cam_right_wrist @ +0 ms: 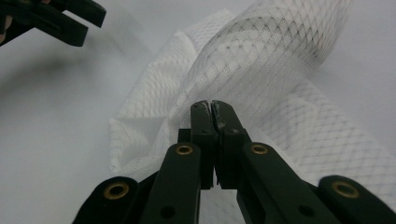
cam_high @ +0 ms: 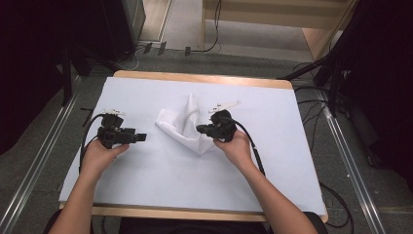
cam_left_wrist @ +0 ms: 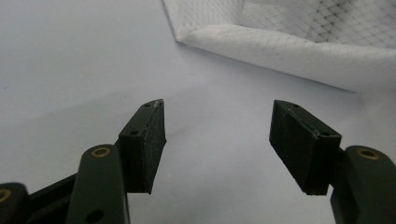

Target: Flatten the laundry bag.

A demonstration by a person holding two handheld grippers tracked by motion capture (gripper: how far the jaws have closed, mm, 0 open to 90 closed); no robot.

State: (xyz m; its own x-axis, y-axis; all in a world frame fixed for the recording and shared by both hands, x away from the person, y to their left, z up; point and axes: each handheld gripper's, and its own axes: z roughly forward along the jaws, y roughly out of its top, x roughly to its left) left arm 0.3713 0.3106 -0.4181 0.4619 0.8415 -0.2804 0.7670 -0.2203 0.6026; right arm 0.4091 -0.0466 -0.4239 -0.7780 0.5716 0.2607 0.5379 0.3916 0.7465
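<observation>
Pinching one layer of the white mesh cloth [cam_right_wrist: 261, 70], the right claw [cam_right_wrist: 212, 106] lifts it; folding looks partly done. Left claw [cam_left_wrist: 217, 140] gapes empty, cloth just ahead, unflattened.

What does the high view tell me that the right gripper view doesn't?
The high view alone gives the whole table, the person's forearms and the floor around. The right gripper view alone gives the close detail: the right gripper with jaws shut, pinching a fold of the white mesh cloth. Both show the cloth, lifted into a peak, and the left gripper off to its side, jaws open.
</observation>
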